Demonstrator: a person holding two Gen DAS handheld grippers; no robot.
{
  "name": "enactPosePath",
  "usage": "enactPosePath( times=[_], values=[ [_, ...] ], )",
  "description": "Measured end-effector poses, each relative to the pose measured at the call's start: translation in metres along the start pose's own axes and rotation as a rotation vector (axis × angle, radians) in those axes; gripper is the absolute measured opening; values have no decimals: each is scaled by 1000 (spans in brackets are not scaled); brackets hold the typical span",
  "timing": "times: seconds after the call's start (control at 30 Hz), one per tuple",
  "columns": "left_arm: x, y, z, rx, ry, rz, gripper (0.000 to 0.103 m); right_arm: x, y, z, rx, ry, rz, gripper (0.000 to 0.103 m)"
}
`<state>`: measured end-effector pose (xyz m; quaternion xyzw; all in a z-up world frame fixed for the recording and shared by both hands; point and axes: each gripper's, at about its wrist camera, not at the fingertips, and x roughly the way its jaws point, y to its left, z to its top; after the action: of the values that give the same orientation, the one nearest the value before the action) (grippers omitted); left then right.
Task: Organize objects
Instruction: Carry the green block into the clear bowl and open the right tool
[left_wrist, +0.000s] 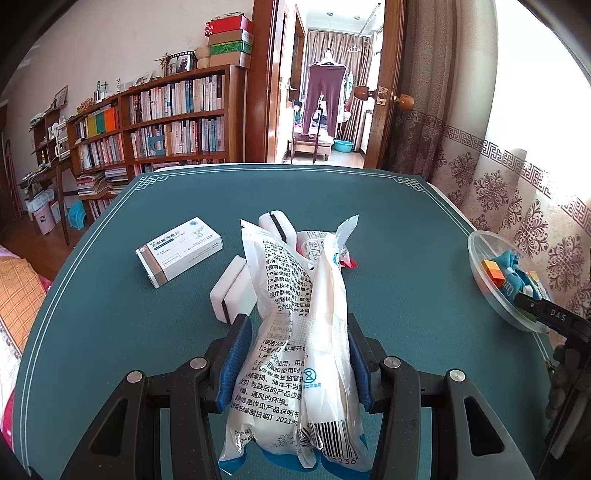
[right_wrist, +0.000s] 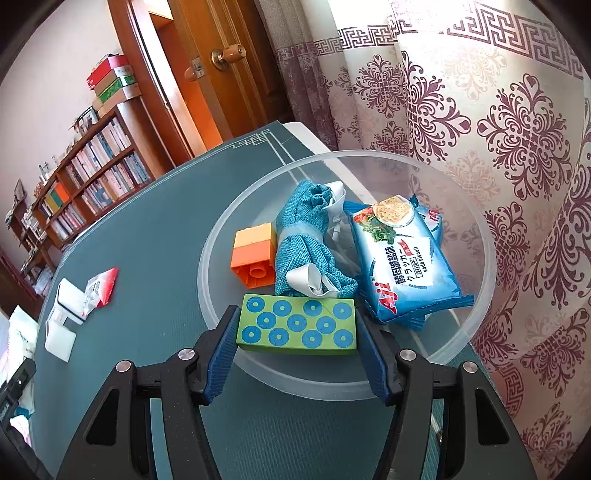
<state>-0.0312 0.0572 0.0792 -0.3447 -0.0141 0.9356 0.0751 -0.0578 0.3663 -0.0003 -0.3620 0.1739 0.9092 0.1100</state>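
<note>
My left gripper (left_wrist: 295, 363) is shut on a white plastic packet (left_wrist: 299, 332) with black Chinese print, held above the teal table mat (left_wrist: 110, 332). My right gripper (right_wrist: 297, 341) is shut on a green block with blue dots (right_wrist: 297, 325), held over the near rim of a clear plastic bowl (right_wrist: 476, 295). In the bowl lie an orange toy brick (right_wrist: 255, 254), a blue cloth pouch (right_wrist: 306, 243) and a blue soda biscuit pack (right_wrist: 402, 258). The bowl also shows in the left wrist view (left_wrist: 480, 258) at the table's right edge.
On the mat lie a white medicine box (left_wrist: 179, 251), two white sponges with a black stripe (left_wrist: 231, 291) (left_wrist: 275, 225) and a red-and-white sachet (right_wrist: 101, 288). A bookshelf (left_wrist: 166, 118) stands far left, an open door behind, patterned curtains (right_wrist: 480, 110) to the right.
</note>
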Motion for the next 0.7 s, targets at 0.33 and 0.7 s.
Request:
enactPosePath(
  times=[0.33,0.7],
  values=[
    [-2,-14,1,6,22,-68,52,-25,5,-6,-50,-54,-12,68],
    [0,-46,7,62,25,-108,52,-47,4,-35,-162,-64,-42,68]
  ],
)
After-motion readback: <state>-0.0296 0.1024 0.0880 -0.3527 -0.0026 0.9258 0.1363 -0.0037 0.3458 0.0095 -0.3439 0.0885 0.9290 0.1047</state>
